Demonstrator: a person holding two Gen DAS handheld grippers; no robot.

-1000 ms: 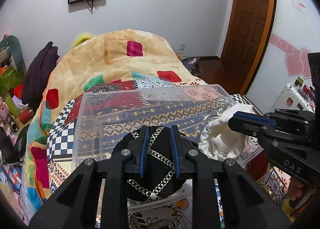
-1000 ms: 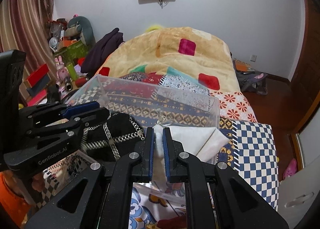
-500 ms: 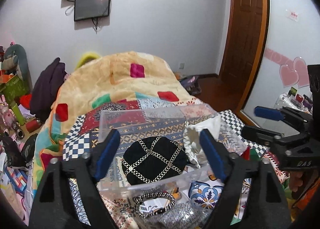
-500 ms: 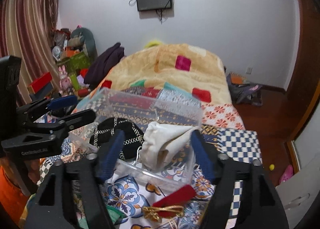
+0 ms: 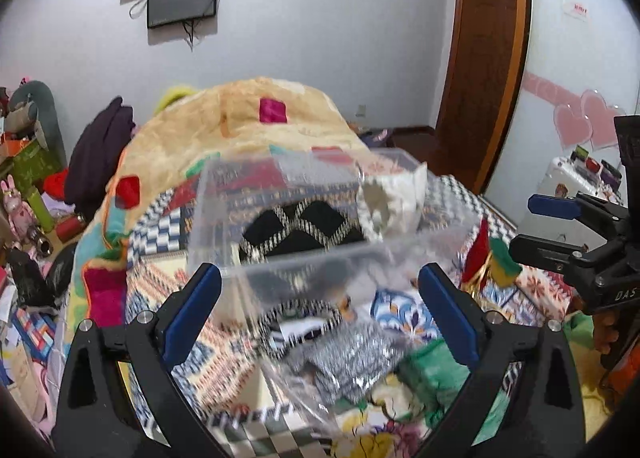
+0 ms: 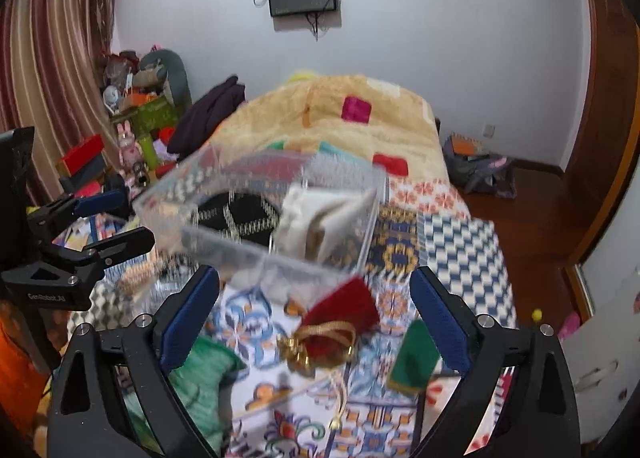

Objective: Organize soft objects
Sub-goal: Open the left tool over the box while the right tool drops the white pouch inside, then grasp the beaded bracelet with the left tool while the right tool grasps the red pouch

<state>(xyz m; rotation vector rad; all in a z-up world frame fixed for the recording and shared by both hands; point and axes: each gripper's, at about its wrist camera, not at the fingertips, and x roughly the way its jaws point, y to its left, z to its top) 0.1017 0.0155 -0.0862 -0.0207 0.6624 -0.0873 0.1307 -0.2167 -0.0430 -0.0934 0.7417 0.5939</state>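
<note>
A clear plastic bin stands on the patterned bed. Inside lie a black pouch with a silver lattice and a white cloth pouch. My left gripper is open and empty, above a silver glitter pouch and a black-and-white one in front of the bin. My right gripper is open and empty, above a red velvet pouch with gold cord and a small green pouch. A larger green pouch lies lower left.
The bed carries a tan blanket with coloured squares. Clutter, boxes and toys stand along the left side. A wooden door is at the right, and a white cabinet beside the bed. Each gripper shows in the other's view.
Both grippers let go of their pouches in the bin, opened wide and pulled back and up. The black and white pouches stay in the bin.
</note>
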